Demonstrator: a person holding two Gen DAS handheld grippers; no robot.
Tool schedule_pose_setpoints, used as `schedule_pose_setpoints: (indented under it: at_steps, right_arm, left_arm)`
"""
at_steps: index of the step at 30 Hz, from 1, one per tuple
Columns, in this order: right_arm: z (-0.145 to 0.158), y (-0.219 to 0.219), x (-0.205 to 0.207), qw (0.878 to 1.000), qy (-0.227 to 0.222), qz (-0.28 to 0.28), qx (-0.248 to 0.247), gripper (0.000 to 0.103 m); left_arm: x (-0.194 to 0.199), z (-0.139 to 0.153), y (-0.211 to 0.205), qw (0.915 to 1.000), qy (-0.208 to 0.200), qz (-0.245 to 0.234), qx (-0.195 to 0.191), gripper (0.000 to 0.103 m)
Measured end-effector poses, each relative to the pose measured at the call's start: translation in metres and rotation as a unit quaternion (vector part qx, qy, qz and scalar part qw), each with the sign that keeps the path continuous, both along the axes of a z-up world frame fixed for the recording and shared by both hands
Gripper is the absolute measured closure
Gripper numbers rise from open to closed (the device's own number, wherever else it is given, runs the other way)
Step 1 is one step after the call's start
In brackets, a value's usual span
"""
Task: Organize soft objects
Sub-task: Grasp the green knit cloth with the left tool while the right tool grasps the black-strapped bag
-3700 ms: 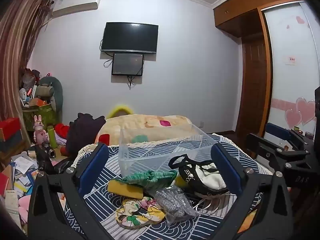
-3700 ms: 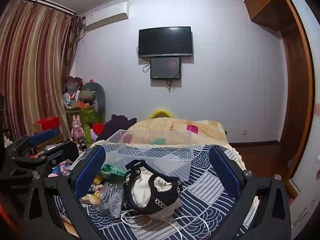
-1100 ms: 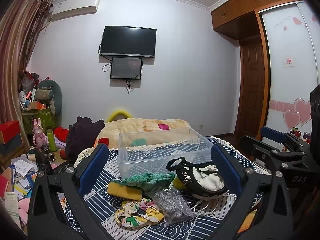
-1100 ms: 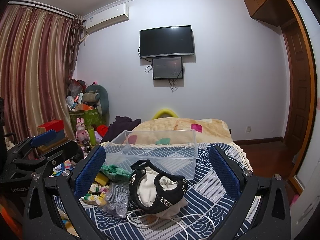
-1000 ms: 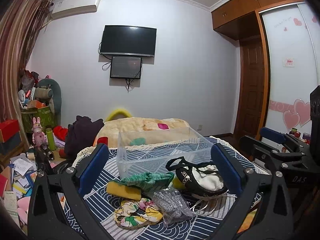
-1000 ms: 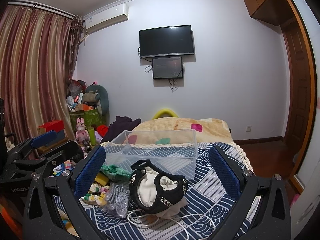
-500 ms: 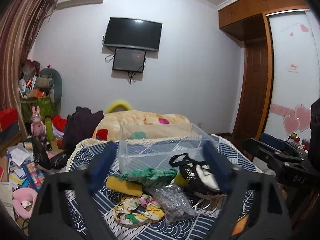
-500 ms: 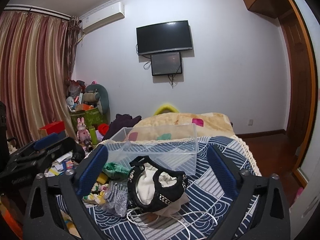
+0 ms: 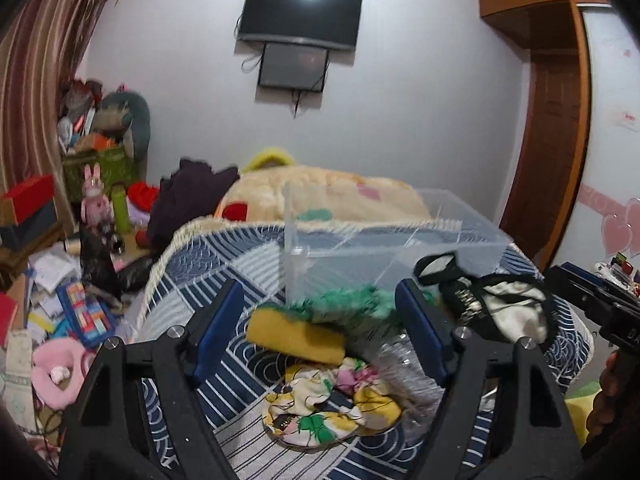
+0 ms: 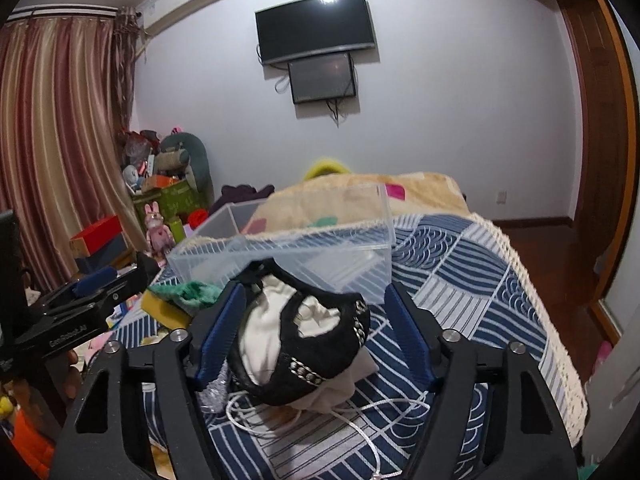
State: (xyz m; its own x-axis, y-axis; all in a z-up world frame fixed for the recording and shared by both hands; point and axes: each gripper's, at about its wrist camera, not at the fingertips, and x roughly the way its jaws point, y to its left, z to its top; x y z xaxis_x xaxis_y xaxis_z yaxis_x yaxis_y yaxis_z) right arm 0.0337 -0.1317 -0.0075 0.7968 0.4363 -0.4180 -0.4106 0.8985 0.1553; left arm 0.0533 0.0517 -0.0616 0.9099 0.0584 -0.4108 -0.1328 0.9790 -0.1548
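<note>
A clear plastic bin stands empty on the blue patterned bedspread. In front of it lie a yellow roll, a green knit piece, a floral cloth, a grey glittery piece and a black-and-white bag. My left gripper is open, its jaws either side of the yellow roll and green piece. My right gripper is open around the black-and-white bag; the bin is just behind it.
A beige blanket lies behind the bin. The floor at left holds boxes, papers and toys. A white cord trails from the bag. The bed's fringed edge drops off to the right.
Both grippers have moved forward and down toward the pile, and their jaws have narrowed. The left now frames the yellow roll, the right frames the bag. Nothing is gripped.
</note>
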Motion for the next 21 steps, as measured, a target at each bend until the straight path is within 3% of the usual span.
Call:
schedule_pose_setpoints:
  at_steps: [6, 9, 16, 21]
  right_arm:
    - [-0.016, 0.005, 0.012, 0.999, 0.031, 0.004, -0.013, 0.039]
    - [-0.023, 0.010, 0.015, 0.999, 0.045, 0.013, -0.023, 0.046]
    - [-0.027, 0.015, 0.016, 0.998, 0.045, 0.013, -0.035, 0.066]
    - [-0.020, 0.013, 0.012, 0.999, 0.030, 0.006, -0.034, 0.077]
  left_arm:
    - [0.018, -0.015, -0.003, 0.9992, 0.022, -0.027, -0.021, 0.032]
    - [0.025, -0.021, -0.007, 0.9988, 0.026, -0.035, -0.021, 0.035]
    - [0.038, -0.028, -0.014, 0.9983, 0.038, -0.043, -0.014, 0.057]
    - [0.037, -0.026, -0.009, 0.9972, 0.038, -0.055, -0.033, 0.073]
